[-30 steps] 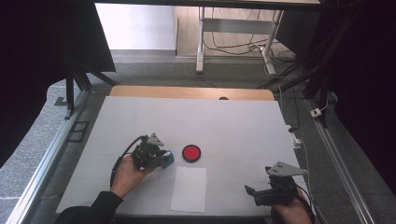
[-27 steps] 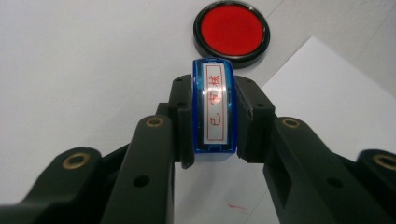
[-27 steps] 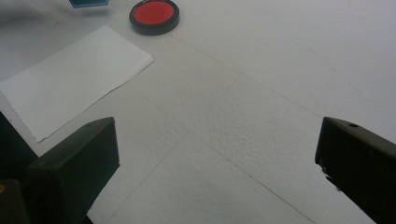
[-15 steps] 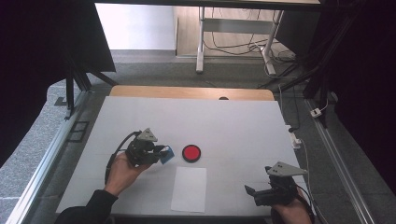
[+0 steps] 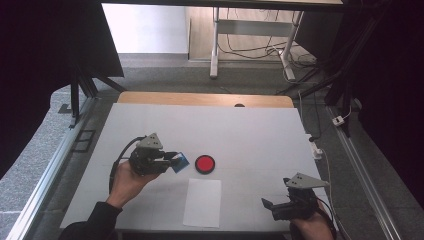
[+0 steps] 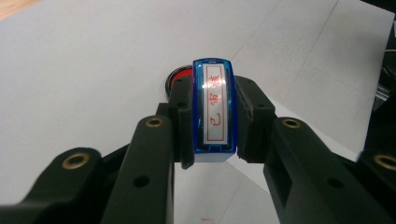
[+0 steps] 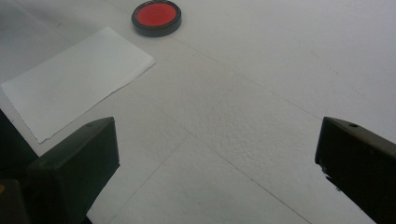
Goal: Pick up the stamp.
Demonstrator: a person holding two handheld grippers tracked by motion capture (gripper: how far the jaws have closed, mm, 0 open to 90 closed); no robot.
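The place looks like a lab or recording studio set up for tests. A white-covered counter stands on grey carpet between aluminium rails, black curtains hang at both sides, and loose cables trail beneath a metal-legged desk behind.

right claw: jaws wide apart, nothing between | paper sheet: flat on desk, upper left | red ink pad: just beyond paper's far corner
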